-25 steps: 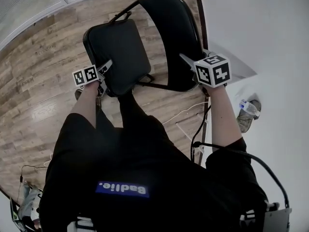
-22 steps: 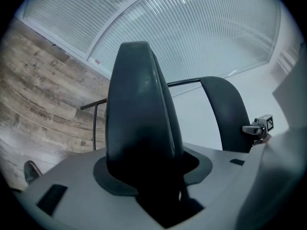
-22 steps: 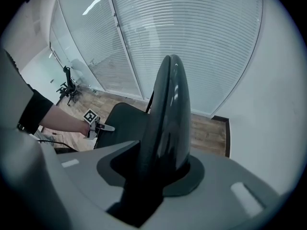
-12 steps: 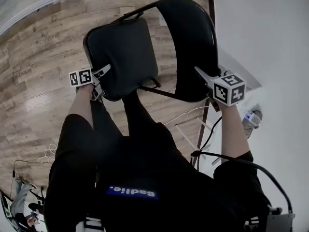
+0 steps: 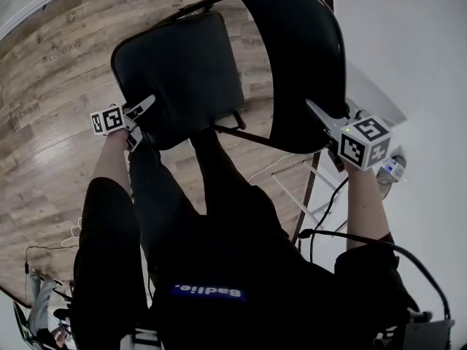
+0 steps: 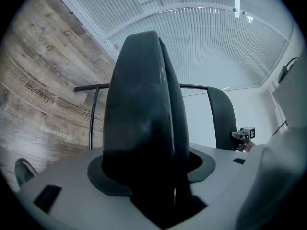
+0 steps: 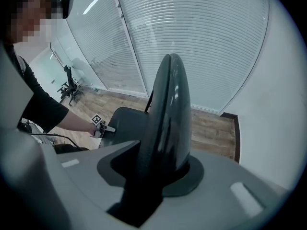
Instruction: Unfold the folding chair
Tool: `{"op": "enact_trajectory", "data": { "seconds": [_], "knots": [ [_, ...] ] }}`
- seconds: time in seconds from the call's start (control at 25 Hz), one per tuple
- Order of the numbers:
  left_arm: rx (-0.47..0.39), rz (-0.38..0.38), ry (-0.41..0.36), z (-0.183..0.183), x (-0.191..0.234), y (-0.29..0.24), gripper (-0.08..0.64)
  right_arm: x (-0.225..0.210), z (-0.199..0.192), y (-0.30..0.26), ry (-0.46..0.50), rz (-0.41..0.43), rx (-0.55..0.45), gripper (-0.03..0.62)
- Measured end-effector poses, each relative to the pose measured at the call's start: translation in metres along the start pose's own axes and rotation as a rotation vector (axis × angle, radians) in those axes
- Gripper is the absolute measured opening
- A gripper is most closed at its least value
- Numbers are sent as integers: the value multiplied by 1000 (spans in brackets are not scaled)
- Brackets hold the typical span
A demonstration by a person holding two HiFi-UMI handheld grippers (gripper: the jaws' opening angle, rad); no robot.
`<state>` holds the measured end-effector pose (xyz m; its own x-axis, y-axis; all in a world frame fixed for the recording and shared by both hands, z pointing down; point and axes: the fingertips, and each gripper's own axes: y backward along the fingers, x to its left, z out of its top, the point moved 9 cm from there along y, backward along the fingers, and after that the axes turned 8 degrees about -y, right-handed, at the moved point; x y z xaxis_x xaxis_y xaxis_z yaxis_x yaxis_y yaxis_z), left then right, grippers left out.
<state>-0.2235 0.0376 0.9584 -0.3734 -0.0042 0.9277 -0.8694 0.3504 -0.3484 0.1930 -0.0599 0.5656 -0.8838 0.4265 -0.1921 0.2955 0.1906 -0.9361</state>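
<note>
Since a sec ago both grippers sit lower and wider apart in the head view. The seat point(image 5: 175, 79) has swung farther from the backrest point(image 5: 306, 57), so the folding chair point(image 5: 211, 57) is more open. L gripper point(image 5: 144, 119) has the seat's left edge btwn its jaws, near the corner closest to the person. Its jaws are opening, w/ the padded edge filling the gap. R gripper point(image 5: 321, 122) is clamped on the backrest's near end. Chair stands at the right edge of the wood floor point(image 5: 58, 122), by the white wall point(image 5: 416, 49). Only the head view gives the layout from above: seat face up, chair facing frame-left, backrest's long axis running away from the person. L gripper view shows the seat edge-on. R gripper view shows the backrest edge-on, plus blinds point(image 7: 192, 32) and an office chair point(image 7: 71, 87) far off.
</note>
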Motion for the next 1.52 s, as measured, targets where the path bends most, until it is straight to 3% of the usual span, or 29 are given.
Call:
{"op": "enact_trajectory", "data": {
  "seconds": [0.2,0.64,0.84,0.96,1.12,1.32,1.52],
  "knots": [
    [-12,-35,-18,-6,16,-6,267,-12,-14,-6,-12,-2,-15,130],
    [-21,-80,-19,-15,46,1,301,-31,-31,-15,-40,75,-34,131],
    [-64,-112,-56,-13,50,0,299,-31,-30,-15,-42,77,-43,130],
    [-74,-36,-88,-8,47,5,316,-29,-30,-15,-41,70,-42,132],
    [-39,152,-118,-7,42,16,418,-29,-29,-18,-41,57,-42,141],
    [-42,357,-134,-4,16,36,425,-34,-31,-17,-40,57,-49,143],
    [44,409,-243,-6,-56,54,425,-37,-37,-15,-46,59,-44,144]
  ]
}}
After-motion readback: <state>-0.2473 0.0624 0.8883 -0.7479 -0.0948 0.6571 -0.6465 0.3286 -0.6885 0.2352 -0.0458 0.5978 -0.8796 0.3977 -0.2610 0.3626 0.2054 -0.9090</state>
